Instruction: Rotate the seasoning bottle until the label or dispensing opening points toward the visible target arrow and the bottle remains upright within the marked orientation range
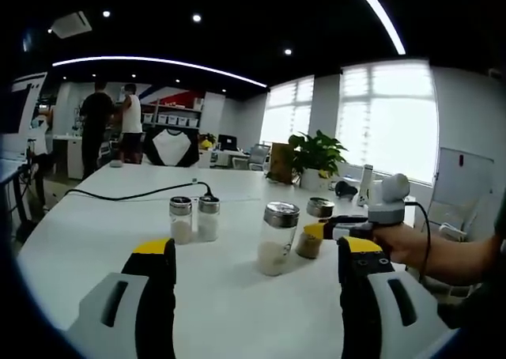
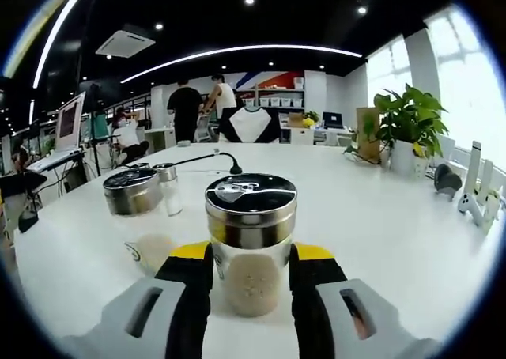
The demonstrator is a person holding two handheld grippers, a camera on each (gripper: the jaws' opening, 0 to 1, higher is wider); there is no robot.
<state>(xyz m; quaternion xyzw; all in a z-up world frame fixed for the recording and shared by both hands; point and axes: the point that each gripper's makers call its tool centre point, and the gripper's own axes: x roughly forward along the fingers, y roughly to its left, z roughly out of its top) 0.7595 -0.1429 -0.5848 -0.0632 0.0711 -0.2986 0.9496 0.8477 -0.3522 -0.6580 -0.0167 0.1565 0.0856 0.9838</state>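
White bench (image 1: 237,296), left gripper view, left to right:

- Black cable (image 1: 134,191), running from the far left to a plug near the bench's middle.
- Two small shakers (image 1: 194,218) with metal caps, side by side and touching, pale powder in each.
- Left claw (image 1: 257,296), jaws spread wide, nothing between them, raised above the near bench.
- Large jar (image 1: 277,238), metal cap, white grains in the lower part, upright, near the middle.
- Seasoning bottle (image 1: 314,228), metal cap, brownish contents, upright just right of the large jar, between the yellow tips of the right claw (image 1: 322,230), which a person's hand (image 1: 407,244) brings in from the right.
- Potted plant (image 1: 316,157), far side, right.

Right gripper view, left to right:

- Large jar (image 2: 138,217), near left, with one small shaker (image 2: 167,187) just behind it.
- Seasoning bottle (image 2: 251,244), upright, centre, black-topped metal cap; right claw (image 2: 251,272) closed against its glass sides.
- Potted plant (image 2: 407,126), far right.
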